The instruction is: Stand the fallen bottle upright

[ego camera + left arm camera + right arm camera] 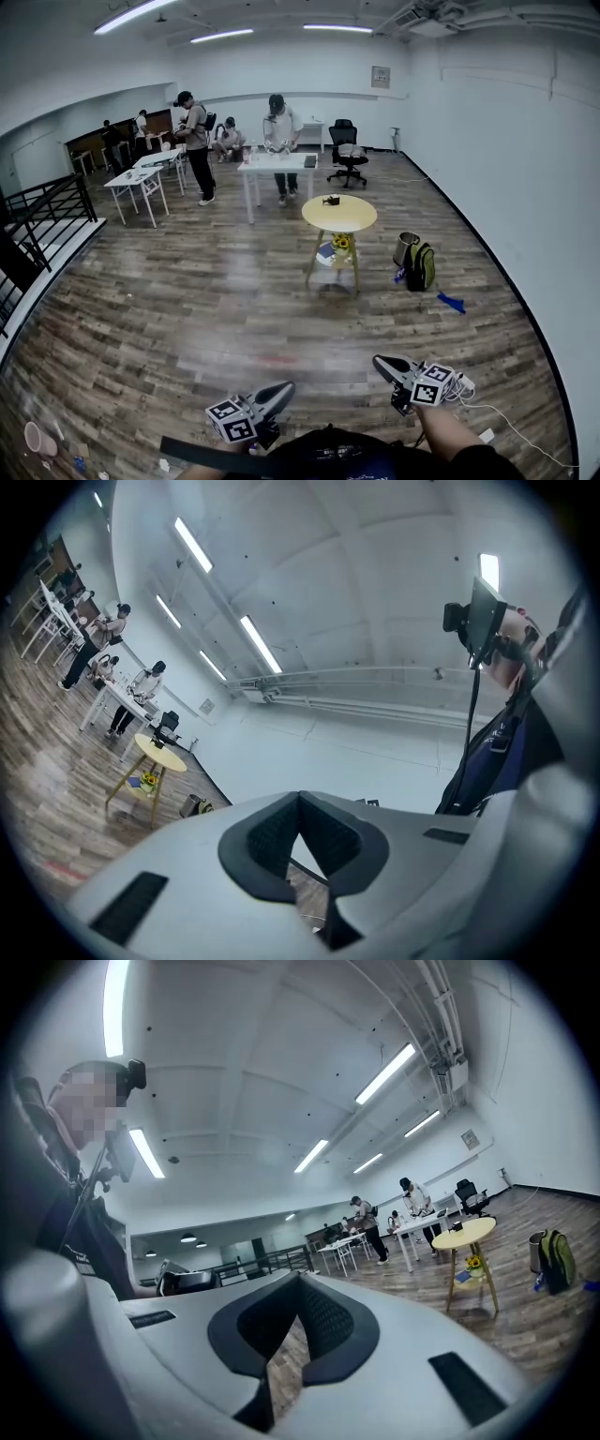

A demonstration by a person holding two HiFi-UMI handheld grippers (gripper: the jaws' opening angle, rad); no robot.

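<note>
I cannot make out a fallen bottle in any view. A round yellow table point(339, 214) stands mid-room several steps ahead, with a small dark object point(330, 200) on top and yellow flowers point(341, 242) on its lower shelf. It also shows as the yellow table point(157, 753) in the left gripper view and the yellow table point(465, 1233) in the right gripper view. My left gripper point(280, 391) point(300, 797) and right gripper point(381, 365) point(300, 1279) are held low near my body, both shut with nothing between the jaws, pointing upward into the room.
A green backpack point(419, 266) and metal bin point(405, 247) sit right of the table, with a blue item point(451, 302) on the floor. People stand at white tables point(277, 164) at the back, near an office chair point(347, 150). Black railing point(37, 220) lines the left. A white cable point(506, 422) lies near my right.
</note>
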